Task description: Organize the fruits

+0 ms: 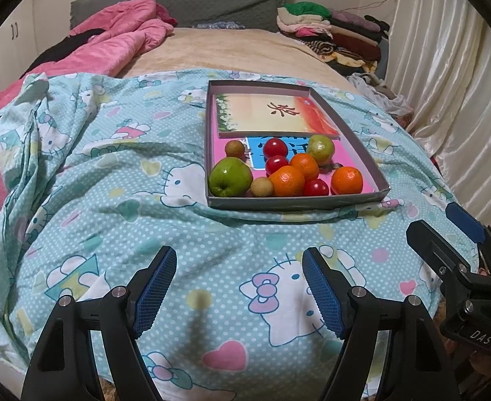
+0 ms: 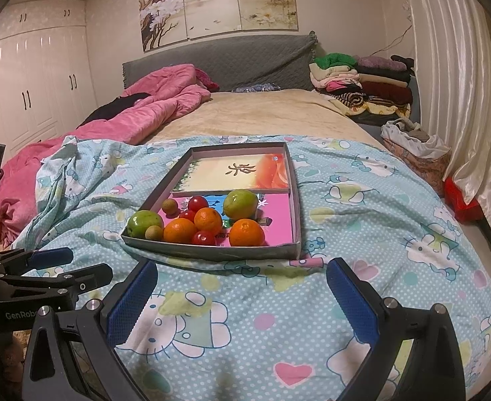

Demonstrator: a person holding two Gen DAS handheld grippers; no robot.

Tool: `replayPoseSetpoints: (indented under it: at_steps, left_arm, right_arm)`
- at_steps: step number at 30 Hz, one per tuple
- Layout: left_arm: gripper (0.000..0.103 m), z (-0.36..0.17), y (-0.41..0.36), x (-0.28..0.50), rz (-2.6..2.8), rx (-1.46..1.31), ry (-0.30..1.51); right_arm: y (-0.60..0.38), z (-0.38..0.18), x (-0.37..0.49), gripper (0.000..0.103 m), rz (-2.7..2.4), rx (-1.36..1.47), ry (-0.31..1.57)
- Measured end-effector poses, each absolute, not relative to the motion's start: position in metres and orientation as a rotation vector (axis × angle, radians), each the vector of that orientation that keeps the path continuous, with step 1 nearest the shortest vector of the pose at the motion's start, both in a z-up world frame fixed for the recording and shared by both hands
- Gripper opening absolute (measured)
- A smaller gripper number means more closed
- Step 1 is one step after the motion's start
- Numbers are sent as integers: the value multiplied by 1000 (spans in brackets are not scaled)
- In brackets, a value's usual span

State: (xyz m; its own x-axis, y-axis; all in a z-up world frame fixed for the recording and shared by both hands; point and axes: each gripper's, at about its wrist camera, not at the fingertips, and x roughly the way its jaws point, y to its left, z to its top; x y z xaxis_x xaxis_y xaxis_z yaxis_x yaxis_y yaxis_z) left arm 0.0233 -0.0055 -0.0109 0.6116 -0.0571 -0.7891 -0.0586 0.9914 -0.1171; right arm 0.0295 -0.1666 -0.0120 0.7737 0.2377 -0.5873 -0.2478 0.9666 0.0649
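Note:
A shallow grey cardboard tray [image 1: 295,203] [image 2: 212,253] lies on the bed. Its near half holds fruits: a large green apple [image 1: 229,177] [image 2: 144,223], a smaller green apple [image 1: 319,148] [image 2: 240,204], three oranges [image 1: 287,180] [image 2: 246,232], three red tomatoes [image 1: 275,148] [image 2: 197,203] and two small brown fruits [image 1: 261,187] [image 2: 170,206]. A printed card [image 1: 272,113] [image 2: 235,171] fills the far half. My left gripper [image 1: 238,269] is open and empty, short of the tray. My right gripper [image 2: 242,279] is open and empty, just before the tray's near wall.
A blue Hello Kitty sheet [image 1: 111,180] [image 2: 362,220] covers the near bed. A pink quilt [image 1: 111,40] [image 2: 145,110] lies far left, folded clothes [image 1: 329,30] [image 2: 362,80] far right. The right gripper shows in the left wrist view [image 1: 453,234], the left in the right wrist view [image 2: 44,267].

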Motion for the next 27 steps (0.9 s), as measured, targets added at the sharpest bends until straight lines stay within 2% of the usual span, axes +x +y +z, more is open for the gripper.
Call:
replayPoseSetpoints:
  at_steps: [20,27]
  left_arm:
    - [79,-11,-10,23,1,-114,908]
    - [79,-16,-3,32,-27,-182,933]
  right_arm:
    - [-170,-13,31,102,255,-3,631]
    - [-188,-16,44,102,221,73,658]
